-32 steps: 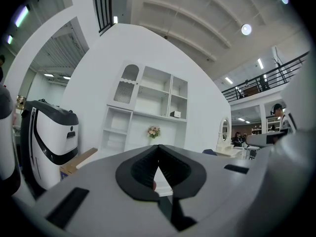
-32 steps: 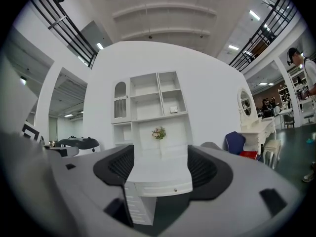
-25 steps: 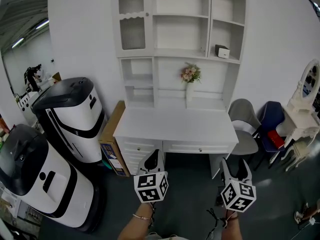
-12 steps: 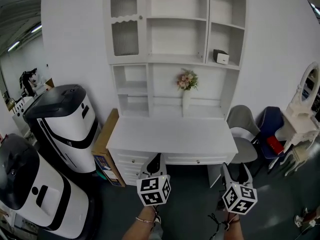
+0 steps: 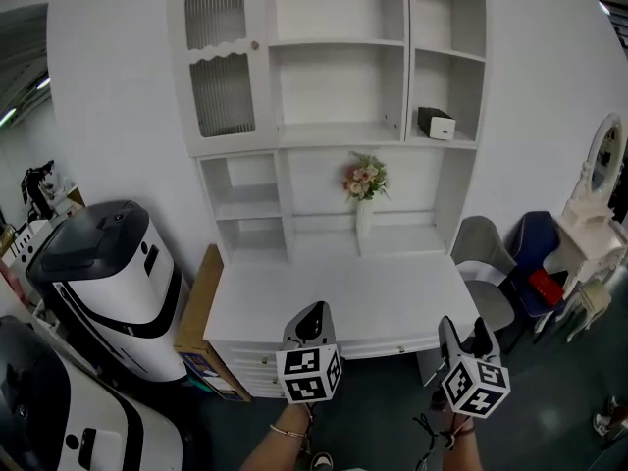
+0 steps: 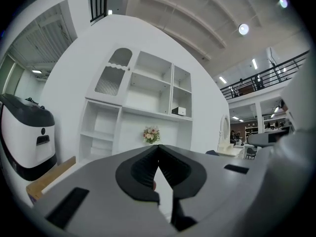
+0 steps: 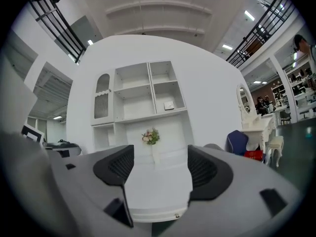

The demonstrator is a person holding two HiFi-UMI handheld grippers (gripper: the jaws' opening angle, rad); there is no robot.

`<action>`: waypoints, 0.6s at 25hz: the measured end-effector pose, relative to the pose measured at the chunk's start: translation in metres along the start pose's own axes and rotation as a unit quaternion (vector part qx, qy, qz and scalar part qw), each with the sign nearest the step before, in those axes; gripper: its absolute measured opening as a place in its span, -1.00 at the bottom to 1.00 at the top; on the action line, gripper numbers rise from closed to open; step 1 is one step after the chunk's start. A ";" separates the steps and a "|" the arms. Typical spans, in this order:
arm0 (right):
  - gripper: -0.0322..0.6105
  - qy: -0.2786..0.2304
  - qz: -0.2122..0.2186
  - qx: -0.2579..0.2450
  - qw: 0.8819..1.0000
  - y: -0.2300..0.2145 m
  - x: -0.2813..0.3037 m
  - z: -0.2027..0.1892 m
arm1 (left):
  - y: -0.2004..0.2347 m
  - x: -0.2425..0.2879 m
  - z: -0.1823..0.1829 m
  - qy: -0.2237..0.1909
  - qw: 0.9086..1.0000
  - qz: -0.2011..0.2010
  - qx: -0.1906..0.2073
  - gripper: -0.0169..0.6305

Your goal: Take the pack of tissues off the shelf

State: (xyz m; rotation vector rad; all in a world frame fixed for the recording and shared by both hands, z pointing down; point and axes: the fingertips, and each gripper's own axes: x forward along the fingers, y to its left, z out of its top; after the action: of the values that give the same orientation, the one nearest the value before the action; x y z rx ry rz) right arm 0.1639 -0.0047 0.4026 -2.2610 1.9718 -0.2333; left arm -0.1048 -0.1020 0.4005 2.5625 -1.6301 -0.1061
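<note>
The pack of tissues (image 5: pixel 436 124) is a small white and dark box on the right-hand shelf of the tall white shelf unit (image 5: pixel 339 130), above the desk. It is tiny in the left gripper view (image 6: pixel 178 111) and the right gripper view (image 7: pixel 169 105). Both grippers are held low in front of the desk (image 5: pixel 334 297), far below and short of the pack. My left gripper (image 5: pixel 312 314) is shut with nothing in it, its jaws meeting at the tips (image 6: pixel 158 147). My right gripper (image 5: pixel 459 334) stands open and empty (image 7: pixel 155 164).
A vase of flowers (image 5: pixel 365 189) stands at the back of the desk under the shelves. Two large white and black machines (image 5: pixel 108 273) and a cardboard box (image 5: pixel 196 312) are at the left. A grey chair (image 5: pixel 481 253), a blue chair (image 5: pixel 535 248) and a vanity mirror (image 5: pixel 603 165) are at the right.
The view has drawn closer to the shelf unit and tilted up, so it looms larger. Both grippers kept their low place and their states.
</note>
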 end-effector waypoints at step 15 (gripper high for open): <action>0.16 -0.002 -0.069 0.022 0.997 -0.007 0.092 -0.009 | 0.050 0.114 0.000 0.027 0.999 -0.035 0.013 -0.90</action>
State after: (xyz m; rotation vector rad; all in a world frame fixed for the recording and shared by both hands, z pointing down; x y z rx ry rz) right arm 0.1814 -0.0949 0.4161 -2.3704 1.7906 -0.2830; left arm -0.1017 -0.2266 0.4060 2.6180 -1.5351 -0.0211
